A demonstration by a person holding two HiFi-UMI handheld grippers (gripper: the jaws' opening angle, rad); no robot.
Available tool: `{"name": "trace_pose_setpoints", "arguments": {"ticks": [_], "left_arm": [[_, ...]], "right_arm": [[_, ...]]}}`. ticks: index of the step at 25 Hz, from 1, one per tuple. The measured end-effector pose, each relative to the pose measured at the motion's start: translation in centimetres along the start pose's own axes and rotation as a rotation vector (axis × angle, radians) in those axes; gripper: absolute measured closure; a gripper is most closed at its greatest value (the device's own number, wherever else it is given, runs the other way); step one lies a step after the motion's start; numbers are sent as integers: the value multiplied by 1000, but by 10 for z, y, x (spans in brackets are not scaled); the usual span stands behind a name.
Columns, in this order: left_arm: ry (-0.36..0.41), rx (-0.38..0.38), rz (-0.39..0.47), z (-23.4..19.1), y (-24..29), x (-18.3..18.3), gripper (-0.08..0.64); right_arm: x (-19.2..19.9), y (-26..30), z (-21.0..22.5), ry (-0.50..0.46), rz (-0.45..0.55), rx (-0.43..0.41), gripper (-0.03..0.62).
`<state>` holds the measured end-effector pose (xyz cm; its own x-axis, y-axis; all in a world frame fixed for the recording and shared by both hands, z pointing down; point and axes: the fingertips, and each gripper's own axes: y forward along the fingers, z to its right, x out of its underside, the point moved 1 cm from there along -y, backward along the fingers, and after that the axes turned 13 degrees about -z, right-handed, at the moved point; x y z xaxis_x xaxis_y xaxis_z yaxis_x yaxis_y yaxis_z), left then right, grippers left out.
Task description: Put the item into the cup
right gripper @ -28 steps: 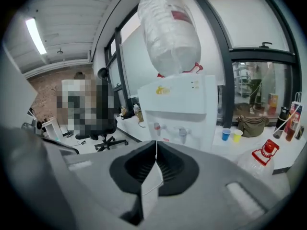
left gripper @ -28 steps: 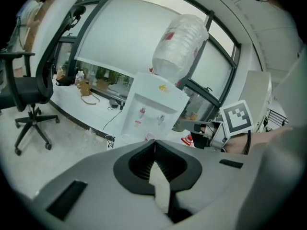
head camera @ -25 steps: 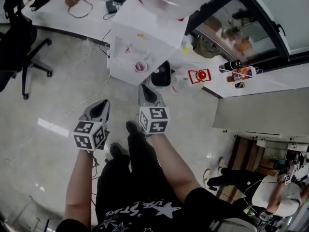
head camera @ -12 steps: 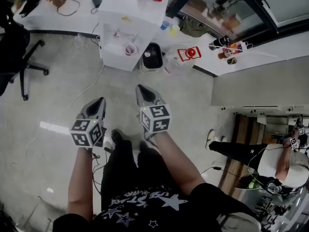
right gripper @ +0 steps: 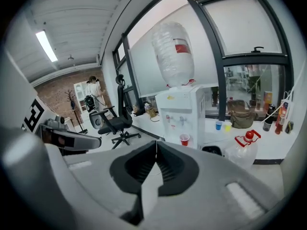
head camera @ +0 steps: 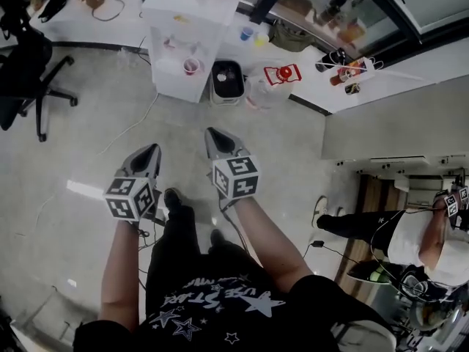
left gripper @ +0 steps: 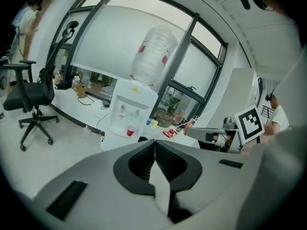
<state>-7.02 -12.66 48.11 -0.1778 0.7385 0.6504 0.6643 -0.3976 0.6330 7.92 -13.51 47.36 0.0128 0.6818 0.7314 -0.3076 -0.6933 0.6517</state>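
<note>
A red cup (head camera: 191,66) stands on the tray of a white water dispenser (head camera: 192,6); the same red cup (left gripper: 130,131) (right gripper: 184,139) shows in both gripper views. Behind it on a white ledge sit a blue cup (head camera: 247,33) and a yellow cup (head camera: 261,39). My left gripper (head camera: 152,150) and right gripper (head camera: 212,133) hang side by side over the floor, well short of the dispenser. Both are shut with nothing between the jaws, as my left gripper (left gripper: 154,143) and my right gripper (right gripper: 156,145) show close up.
A black bin (head camera: 227,79) and a clear jug with a red cap (head camera: 282,74) stand right of the dispenser. An office chair (head camera: 29,64) is at the left. Bottles (head camera: 352,75) sit on the ledge. Another person (head camera: 410,233) sits at the right.
In the head view the dispenser and cups have slid up and grown smaller, as if I stepped back. Both grippers stayed shut, held in front of me.
</note>
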Motion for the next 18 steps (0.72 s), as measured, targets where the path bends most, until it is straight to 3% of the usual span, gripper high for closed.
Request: {"name": "trace_pose_setpoints", "arguments": {"ticks": [18], "left_arm": [[21, -32, 106, 158, -62, 73, 551]], "right_arm": [[58, -165, -18, -111, 93, -130, 591]]}}
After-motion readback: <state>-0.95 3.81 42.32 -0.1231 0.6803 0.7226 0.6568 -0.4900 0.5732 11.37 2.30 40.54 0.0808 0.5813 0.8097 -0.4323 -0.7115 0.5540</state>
